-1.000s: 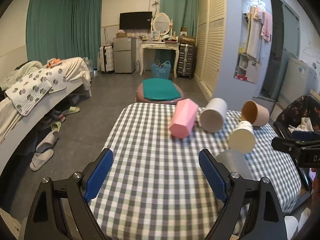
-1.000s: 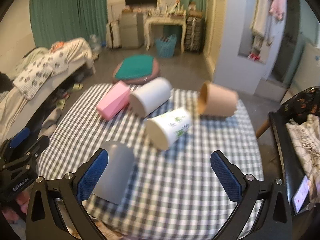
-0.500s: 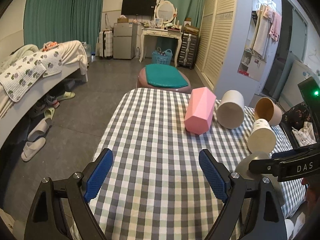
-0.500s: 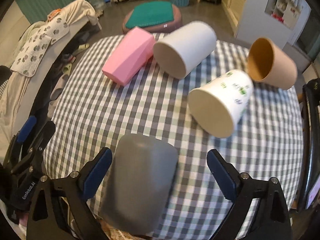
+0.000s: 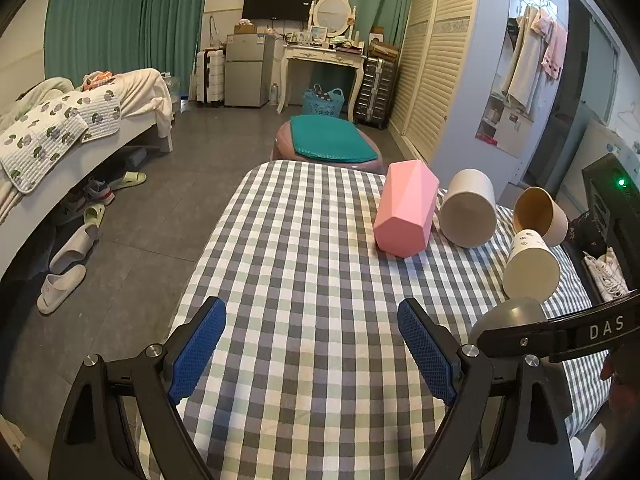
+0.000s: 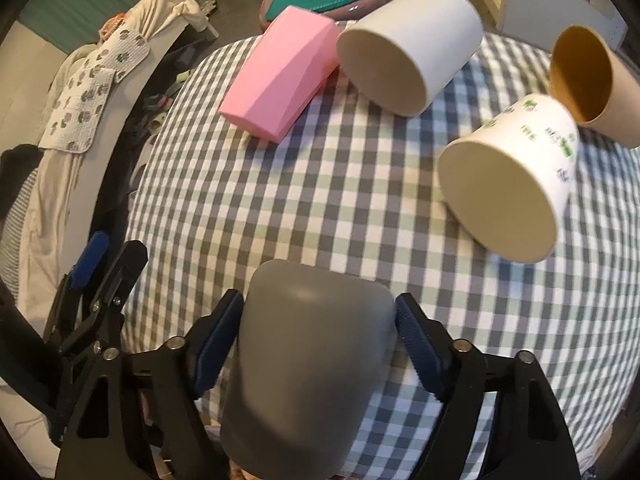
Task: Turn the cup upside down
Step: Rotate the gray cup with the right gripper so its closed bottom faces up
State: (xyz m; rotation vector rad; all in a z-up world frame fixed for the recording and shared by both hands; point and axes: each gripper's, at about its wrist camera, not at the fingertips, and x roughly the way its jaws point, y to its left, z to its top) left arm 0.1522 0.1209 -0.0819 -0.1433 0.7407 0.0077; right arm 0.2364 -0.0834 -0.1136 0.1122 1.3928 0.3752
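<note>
Grey cup (image 6: 308, 364) lying sideways, base pointing forward, right fingers (image 6: 416, 340) flanking it, contact unclear, left fingers (image 5: 200, 344) wide, empty

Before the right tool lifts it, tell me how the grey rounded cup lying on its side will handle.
The grey rounded cup lies on its side on the checked tablecloth, so a nudge would probably roll it. Its matte, smooth wall looks like light plastic, likely stiff, not fragile. It tapers toward the domed end, so the right tool, pads at its flanks, might slide along it.
</note>
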